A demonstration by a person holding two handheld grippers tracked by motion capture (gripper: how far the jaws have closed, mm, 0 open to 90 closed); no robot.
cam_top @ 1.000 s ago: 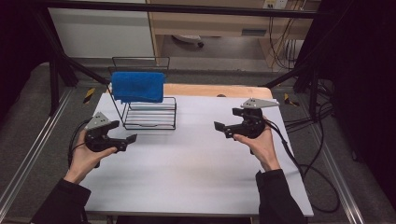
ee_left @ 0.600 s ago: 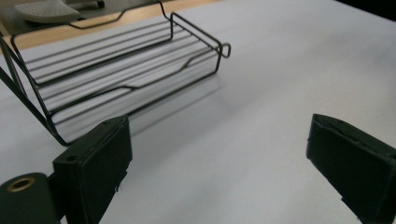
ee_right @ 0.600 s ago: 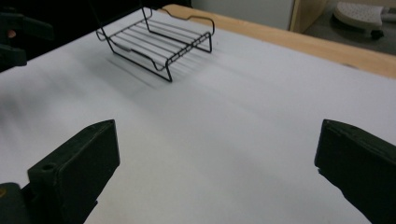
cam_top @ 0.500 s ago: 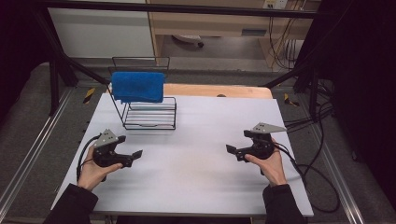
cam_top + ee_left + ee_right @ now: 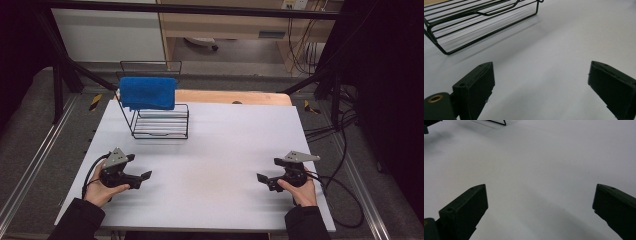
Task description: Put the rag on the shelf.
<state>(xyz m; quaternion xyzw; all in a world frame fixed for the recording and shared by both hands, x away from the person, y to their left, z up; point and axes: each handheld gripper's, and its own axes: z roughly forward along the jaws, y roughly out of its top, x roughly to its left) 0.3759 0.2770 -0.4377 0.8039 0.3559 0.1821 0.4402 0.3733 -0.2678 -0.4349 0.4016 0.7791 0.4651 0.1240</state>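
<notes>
White surface (image 5: 215,150) carries a blue folded cloth (image 5: 148,92) over a black wire rack (image 5: 160,122) upper left; left gripper (image 5: 145,176), jaws spread, sits nearer than spread right gripper (image 5: 261,178).

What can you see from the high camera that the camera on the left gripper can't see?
The high view alone has the blue towel draped over the top of the black wire rack, both hands holding grippers, the right gripper near the table's right edge, and the floor around. The left gripper view alone gives a close look at the insides of the left gripper, whose jaws stand wide apart with nothing between them. Both share the wire rack's bottom rungs and the white table.
</notes>
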